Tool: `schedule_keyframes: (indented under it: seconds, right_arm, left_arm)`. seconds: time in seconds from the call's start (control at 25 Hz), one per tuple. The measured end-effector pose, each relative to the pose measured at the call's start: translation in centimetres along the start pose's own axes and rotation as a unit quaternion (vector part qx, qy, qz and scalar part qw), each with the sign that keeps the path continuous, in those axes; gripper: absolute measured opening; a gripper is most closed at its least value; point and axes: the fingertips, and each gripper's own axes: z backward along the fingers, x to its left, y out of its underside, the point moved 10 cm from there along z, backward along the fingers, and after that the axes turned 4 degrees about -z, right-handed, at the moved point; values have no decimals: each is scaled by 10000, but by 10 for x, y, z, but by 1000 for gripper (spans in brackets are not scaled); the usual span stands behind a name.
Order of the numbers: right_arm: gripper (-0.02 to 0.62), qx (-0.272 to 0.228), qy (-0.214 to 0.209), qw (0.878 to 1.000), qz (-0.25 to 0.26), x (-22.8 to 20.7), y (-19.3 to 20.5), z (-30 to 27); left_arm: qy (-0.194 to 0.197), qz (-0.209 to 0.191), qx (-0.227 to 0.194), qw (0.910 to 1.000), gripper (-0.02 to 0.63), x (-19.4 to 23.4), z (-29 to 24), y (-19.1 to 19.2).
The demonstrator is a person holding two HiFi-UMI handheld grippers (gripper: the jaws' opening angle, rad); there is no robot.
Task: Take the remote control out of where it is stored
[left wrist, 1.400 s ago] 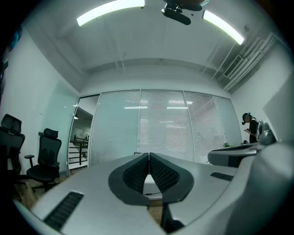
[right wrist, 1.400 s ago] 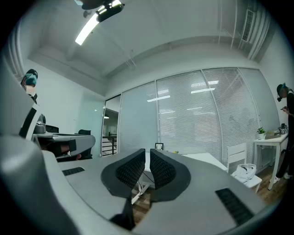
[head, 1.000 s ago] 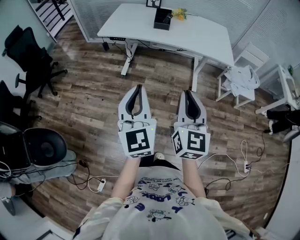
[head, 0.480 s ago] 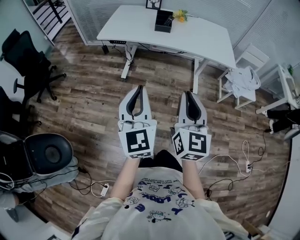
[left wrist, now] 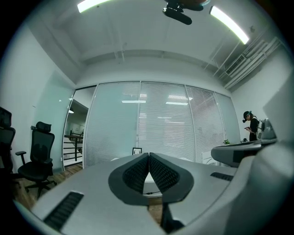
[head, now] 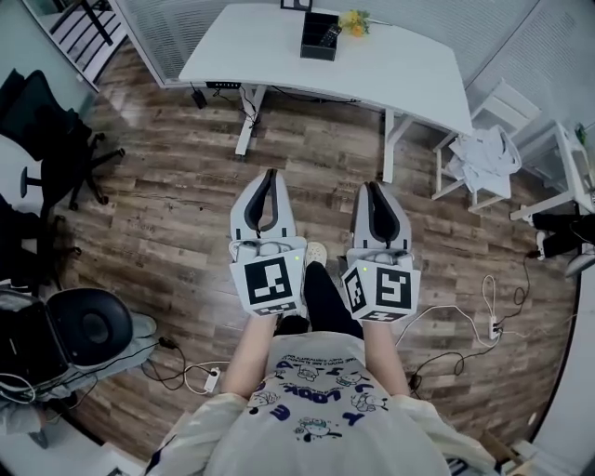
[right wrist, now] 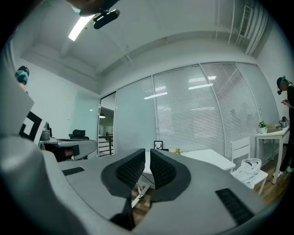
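A black open box (head: 318, 39) stands at the back of the white desk (head: 390, 70), far ahead of me. A slim dark thing (head: 328, 34) leans inside it; it may be the remote control, too small to tell. My left gripper (head: 269, 176) and right gripper (head: 374, 186) are held side by side at waist height over the wooden floor, well short of the desk. Both point at it, with jaws together and nothing between them. In the left gripper view the pads (left wrist: 138, 173) meet at the tip. The right gripper's pads (right wrist: 161, 170) stand almost touching.
Yellow flowers (head: 353, 21) and a small picture frame (right wrist: 158, 145) sit beside the box. Black office chairs (head: 51, 139) stand at the left. A white chair with cloth on it (head: 482, 158) is right of the desk. Cables and a power strip (head: 206, 377) lie on the floor.
The view has shifted toward the desk and one foot now shows stepping forward between the grippers. Both grippers keep the same pose, jaws together.
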Motion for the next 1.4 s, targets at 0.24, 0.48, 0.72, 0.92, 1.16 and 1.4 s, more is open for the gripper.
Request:
schedule_keyframes:
  seconds: [0.24, 0.48, 0.72, 0.92, 1.16, 1.4]
  right_arm:
    - [52, -10, -149, 9999, -57, -34, -5, -73]
    - [52, -55, -317, 9995, -17, -67, -23, -152]
    - [52, -34, -441, 9990, -28, -100, -31, -221]
    - [52, 89, -487, 9987, -119, -118, -29, -262]
    - [52, 192, -463, 9985, -215, -127, -21, -311]
    - [52, 215, -419, 9985, -269, -130, -16, -368]
  left_arm:
    - [-160, -33, -125, 9998, 17, -2, -72, -2]
    - [-251, -97, -68, 9996, 17, -4, -152, -9]
    - [-306, -1, 2, 9995, 17, -9, -226, -7]
    - [-330, 41, 129, 9994, 17, -8, -267, -2]
    - [-351, 3, 261, 9990, 17, 7, -312, 7]
    - [-251, 25, 291, 9993, 17, 28, -369, 18]
